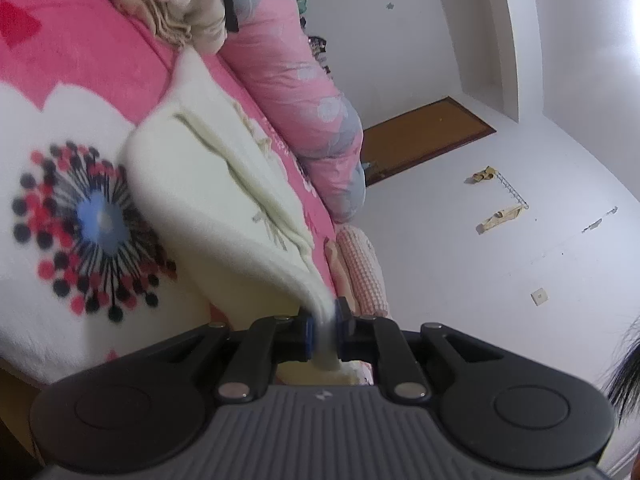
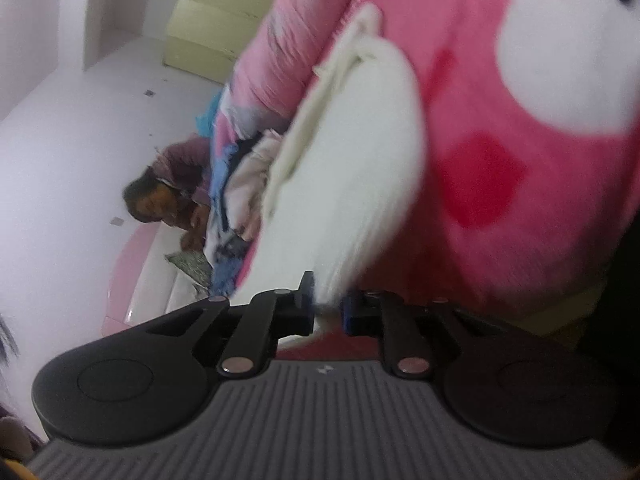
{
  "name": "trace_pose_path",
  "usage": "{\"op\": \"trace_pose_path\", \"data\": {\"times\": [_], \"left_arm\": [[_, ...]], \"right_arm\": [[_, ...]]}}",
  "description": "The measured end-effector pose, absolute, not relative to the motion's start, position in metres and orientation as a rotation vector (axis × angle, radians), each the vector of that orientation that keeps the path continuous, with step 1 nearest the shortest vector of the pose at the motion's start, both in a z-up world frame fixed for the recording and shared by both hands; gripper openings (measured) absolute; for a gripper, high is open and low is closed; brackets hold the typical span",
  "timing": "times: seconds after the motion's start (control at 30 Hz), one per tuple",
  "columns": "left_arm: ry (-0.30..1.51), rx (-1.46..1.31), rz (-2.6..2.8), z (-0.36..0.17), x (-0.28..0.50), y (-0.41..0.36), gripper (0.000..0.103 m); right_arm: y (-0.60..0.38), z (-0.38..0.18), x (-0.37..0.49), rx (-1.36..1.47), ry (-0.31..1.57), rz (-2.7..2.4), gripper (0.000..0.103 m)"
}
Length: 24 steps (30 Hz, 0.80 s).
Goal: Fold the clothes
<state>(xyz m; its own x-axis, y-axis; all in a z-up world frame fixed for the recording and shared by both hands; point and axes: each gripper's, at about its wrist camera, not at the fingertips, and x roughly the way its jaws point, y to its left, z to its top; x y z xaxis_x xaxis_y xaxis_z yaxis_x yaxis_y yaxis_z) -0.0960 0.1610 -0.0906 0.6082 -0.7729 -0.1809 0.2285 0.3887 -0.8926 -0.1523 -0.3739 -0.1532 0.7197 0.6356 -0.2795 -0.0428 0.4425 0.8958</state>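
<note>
A cream white knitted garment (image 1: pixel 224 184) lies stretched over the pink flowered blanket (image 1: pixel 64 128) on the bed. My left gripper (image 1: pixel 325 320) is shut on one edge of the garment, which bunches between its fingers. In the right wrist view the same cream garment (image 2: pixel 352 168) runs up from my right gripper (image 2: pixel 328 304), which is shut on another edge of it. The cloth hangs taut from both grippers and is blurred by motion.
A rolled pink and grey quilt (image 1: pixel 296 80) lies along the far side of the bed, with a pile of other clothes (image 1: pixel 180 4) beside it. A person (image 2: pixel 168 192) sits past the bed by the white wall. A brown door (image 1: pixel 424 136) is in that wall.
</note>
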Motion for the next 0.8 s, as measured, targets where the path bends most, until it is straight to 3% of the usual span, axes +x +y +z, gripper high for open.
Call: {"op": "trace_pose_path", "data": {"times": [0.4, 0.8], "left_arm": [[0.537, -0.939, -0.684, -0.054, -0.068, 0.173, 0.011], [0.450, -0.910, -0.670, -0.013, 0.009, 0.169, 0.011]], "right_arm": [[-0.375, -0.059, -0.106, 0.893, 0.504, 0.529, 0.009], [-0.376, -0.005, -0.023, 0.800, 0.438, 0.537, 0.009]]}}
